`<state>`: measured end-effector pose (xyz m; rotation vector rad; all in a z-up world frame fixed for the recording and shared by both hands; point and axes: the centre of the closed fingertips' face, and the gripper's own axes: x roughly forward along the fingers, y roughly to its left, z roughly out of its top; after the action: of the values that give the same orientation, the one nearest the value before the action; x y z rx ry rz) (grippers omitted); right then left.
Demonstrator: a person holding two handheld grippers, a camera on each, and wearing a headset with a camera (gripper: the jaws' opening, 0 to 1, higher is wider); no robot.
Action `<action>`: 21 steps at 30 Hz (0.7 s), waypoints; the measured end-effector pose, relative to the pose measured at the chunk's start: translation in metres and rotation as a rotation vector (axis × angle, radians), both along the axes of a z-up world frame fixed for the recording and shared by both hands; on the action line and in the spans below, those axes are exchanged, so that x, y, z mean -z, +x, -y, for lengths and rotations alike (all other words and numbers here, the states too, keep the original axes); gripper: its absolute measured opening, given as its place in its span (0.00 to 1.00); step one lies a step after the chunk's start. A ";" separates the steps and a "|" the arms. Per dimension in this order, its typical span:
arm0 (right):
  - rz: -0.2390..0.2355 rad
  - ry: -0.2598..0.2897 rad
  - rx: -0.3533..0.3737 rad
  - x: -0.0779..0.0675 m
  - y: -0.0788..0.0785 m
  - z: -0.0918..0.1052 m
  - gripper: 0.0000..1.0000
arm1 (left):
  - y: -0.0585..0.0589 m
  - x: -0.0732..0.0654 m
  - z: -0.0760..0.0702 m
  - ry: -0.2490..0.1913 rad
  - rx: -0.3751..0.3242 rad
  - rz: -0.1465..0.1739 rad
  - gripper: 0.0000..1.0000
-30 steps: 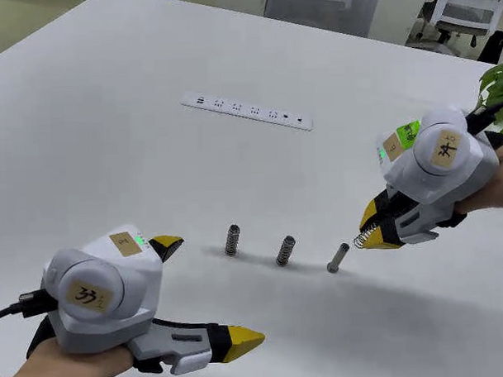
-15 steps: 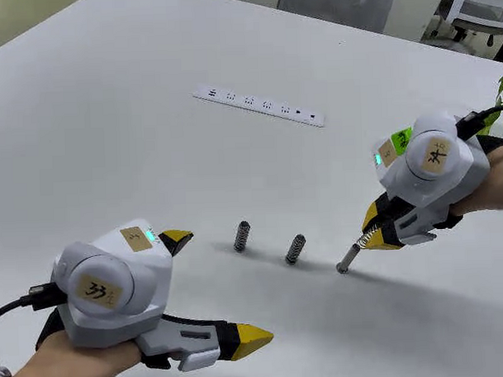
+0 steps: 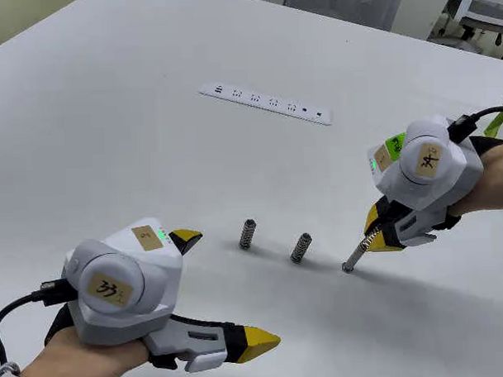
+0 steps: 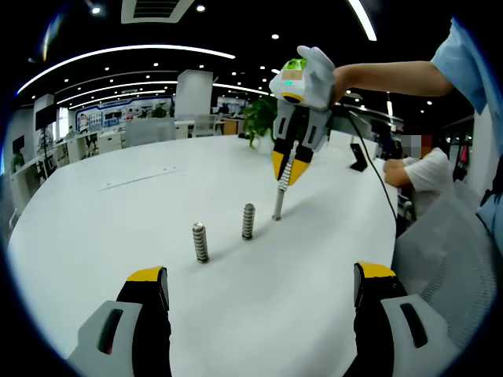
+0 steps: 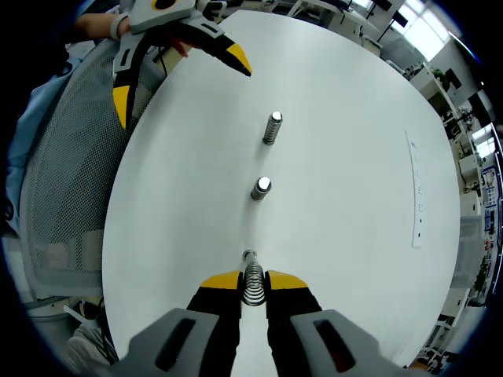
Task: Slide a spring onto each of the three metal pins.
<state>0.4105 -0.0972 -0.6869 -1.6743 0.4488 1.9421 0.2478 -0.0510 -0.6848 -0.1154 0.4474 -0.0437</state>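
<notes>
My right gripper has its fingers pinching a spring, with the spring's lower end right at the top of the bare pin. The other two pins already wear springs. The left gripper hangs near me, fingers spread wide. There's loads of open surface all round, and the power strip is well apart.

Your white surface carries a white power strip at the far side and, nearer you, three upright pins in a row (two sleeved in springs).
</notes>
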 end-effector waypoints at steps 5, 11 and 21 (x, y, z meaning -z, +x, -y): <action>0.000 -0.004 -0.009 0.002 -0.001 0.000 0.12 | -0.001 0.001 0.000 -0.005 0.004 -0.005 1.00; 0.008 -0.015 -0.022 0.005 -0.002 0.000 0.13 | -0.001 0.004 0.002 -0.007 0.012 -0.012 1.00; 0.025 -0.034 -0.038 0.021 -0.005 0.000 0.13 | -0.001 0.007 0.003 -0.016 0.017 -0.024 0.99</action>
<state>0.4051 -0.0976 -0.7075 -1.7384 0.4457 1.9489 0.2465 -0.0540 -0.6914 -0.1276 0.4725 -0.0630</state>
